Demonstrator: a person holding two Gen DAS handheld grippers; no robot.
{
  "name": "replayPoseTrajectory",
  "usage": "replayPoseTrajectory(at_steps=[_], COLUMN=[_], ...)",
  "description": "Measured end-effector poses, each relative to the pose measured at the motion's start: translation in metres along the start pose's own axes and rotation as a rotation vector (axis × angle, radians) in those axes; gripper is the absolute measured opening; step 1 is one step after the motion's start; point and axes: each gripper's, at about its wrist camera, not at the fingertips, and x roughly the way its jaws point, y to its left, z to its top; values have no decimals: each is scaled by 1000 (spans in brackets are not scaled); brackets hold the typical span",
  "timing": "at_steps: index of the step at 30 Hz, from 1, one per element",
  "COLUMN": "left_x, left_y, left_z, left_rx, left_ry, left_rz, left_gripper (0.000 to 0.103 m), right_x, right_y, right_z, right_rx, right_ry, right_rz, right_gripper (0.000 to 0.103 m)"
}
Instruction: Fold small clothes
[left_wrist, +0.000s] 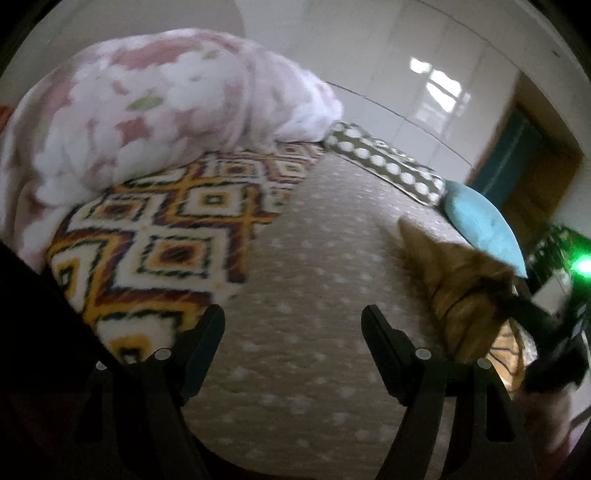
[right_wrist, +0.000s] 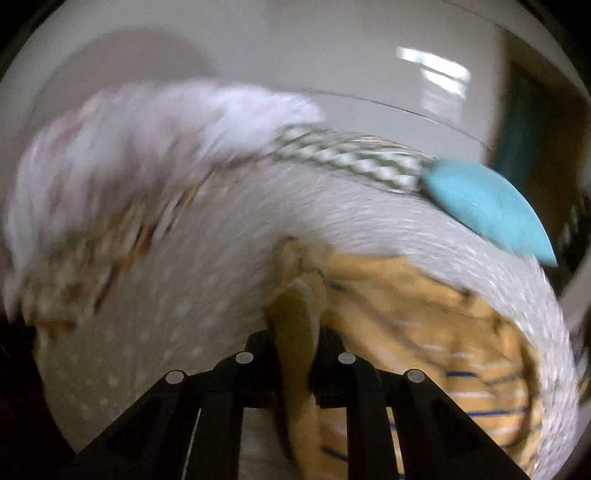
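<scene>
A mustard-yellow small garment with thin white and dark stripes lies bunched on the beige dotted bedspread, at the lower right of the right wrist view. My right gripper is shut on a fold of it, and the cloth stands up between the pads. The left wrist view shows the same garment pulled up into a peak at the right, with my right gripper pinching its edge. My left gripper is open above bare bedspread, left of the garment, with nothing between its fingers.
A pink and white fluffy blanket is heaped at the back left, on a geometric patterned blanket. A dotted pillow and a light blue pillow lie along the far edge by the wall. A doorway is at the right.
</scene>
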Motion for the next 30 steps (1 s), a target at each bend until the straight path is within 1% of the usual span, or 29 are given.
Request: replayPoseTrajectory(at_steps=[2, 4, 5, 6, 8, 9, 10, 11, 13, 18, 19, 20, 21, 22, 23, 24, 25, 26, 27, 28, 29, 30], left_x=[1, 4, 6, 10, 20, 26, 32, 36, 45, 64, 70, 75, 84, 91, 101, 111, 126, 136, 149, 165, 178, 189], left_y=[-17, -41, -51, -62, -91, -105, -118, -128, -155, -203, -209, -214, -222, -227, -235, -242, -251, -257, -263, -270, -274, -278], left_z=[-1, -5, -7, -11, -19, -24, -28, -31, -37, -40, -38, -38, -37, -36, -35, -34, -34, -34, -35, -36, -38, -40], left_rx=[39, 97, 118, 143, 199, 224, 245, 257, 293, 361, 366, 367, 364, 362, 359, 358, 352, 344, 329, 302, 268, 229], left_ry=[5, 18, 23, 31, 62, 84, 109, 128, 176, 223, 236, 247, 265, 276, 293, 308, 341, 369, 407, 462, 510, 551], left_rz=[-18, -37, -44, -52, -78, -98, -124, -143, -196, -260, -274, -288, -317, -340, -376, -405, -455, -483, -510, -541, -569, -605], left_gripper=[75, 76, 77, 77, 77, 77, 77, 77, 77, 78, 78, 80, 84, 86, 88, 89, 89, 89, 89, 89, 90, 90], right_x=[-25, -55, -70, -79, -80, -74, -67, -63, -61, -64, -72, -80, -92, -103, -110, -117, -118, -114, -106, -94, -76, -64], right_y=[-57, -115, -144, -173, -213, -231, -246, -253, -261, -262, -266, -271, -278, -285, -289, -296, -303, -311, -318, -325, -333, -338], right_z=[-2, -22, -38, -59, -97, -119, -140, -150, -164, -160, -162, -168, -172, -171, -170, -166, -161, -155, -149, -144, -139, -135], right_rx=[131, 249, 308, 377, 475, 536, 603, 637, 692, 633, 640, 652, 667, 676, 675, 668, 661, 657, 651, 642, 640, 649], right_ry=[-35, -68, -74, -58, 11, 55, 94, 102, 65, 38, 21, 2, -34, -70, -95, -116, -126, -120, -106, -83, -45, -26], right_rz=[-20, -79, -117, -149, -176, -168, -129, -94, -3, 40, 64, 79, 97, 100, 88, 67, 50, 44, 64, 91, 103, 109], right_gripper=[12, 12, 12, 12, 12, 12, 12, 12, 12, 15, 18, 25, 31, 43, 59, 67, 79, 82, 82, 82, 82, 83])
